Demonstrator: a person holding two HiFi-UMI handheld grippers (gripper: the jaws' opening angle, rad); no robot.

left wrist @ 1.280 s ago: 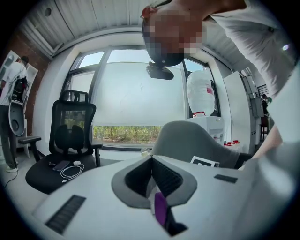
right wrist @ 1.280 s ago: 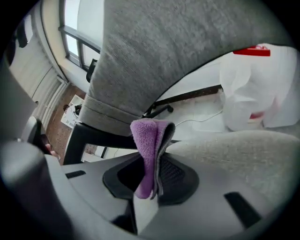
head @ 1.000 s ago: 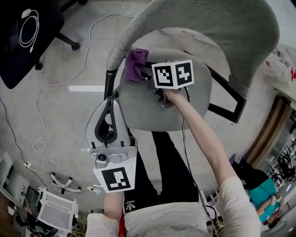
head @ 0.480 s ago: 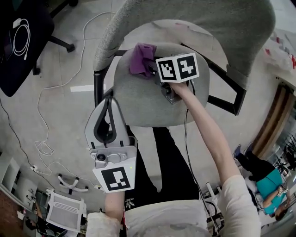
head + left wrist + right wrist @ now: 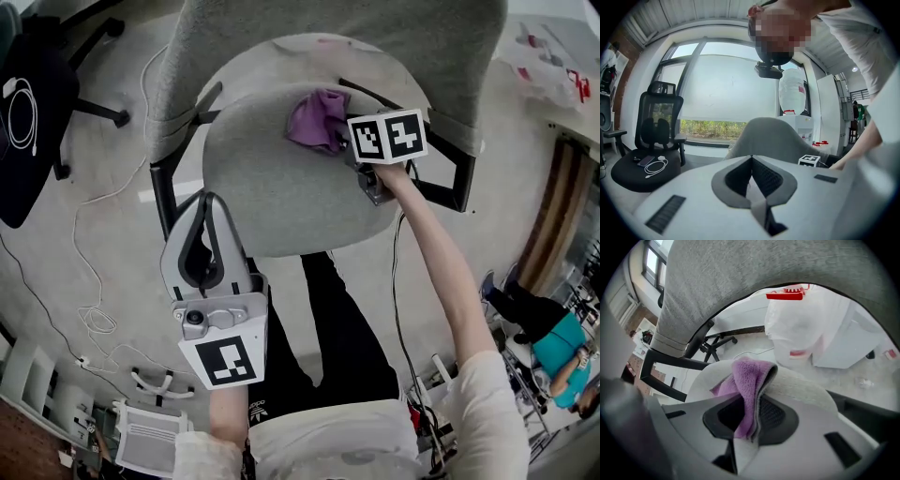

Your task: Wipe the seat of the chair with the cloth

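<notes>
A grey fabric chair stands below me, its round seat point(image 5: 281, 197) under the curved backrest point(image 5: 309, 37). A purple cloth point(image 5: 317, 120) lies pressed on the back right of the seat, and my right gripper point(image 5: 339, 141) is shut on it. In the right gripper view the cloth point(image 5: 749, 390) is pinched between the jaws, with the backrest point(image 5: 740, 277) arching overhead. My left gripper point(image 5: 208, 242) is held off the seat's front left edge, jaws together with nothing in them. In the left gripper view, that gripper point(image 5: 753, 180) points level at the chair's backrest point(image 5: 773, 138).
A black office chair point(image 5: 28, 122) carrying a white cable stands at the left, also seen in the left gripper view point(image 5: 647, 145). Cables trail over the concrete floor point(image 5: 84, 272). Black armrests point(image 5: 459, 178) flank the seat. A white bag point(image 5: 806, 329) hangs beyond the chair.
My right gripper has dragged the purple cloth from the seat's back left across to its back right. The left gripper has stayed by the front left edge.
</notes>
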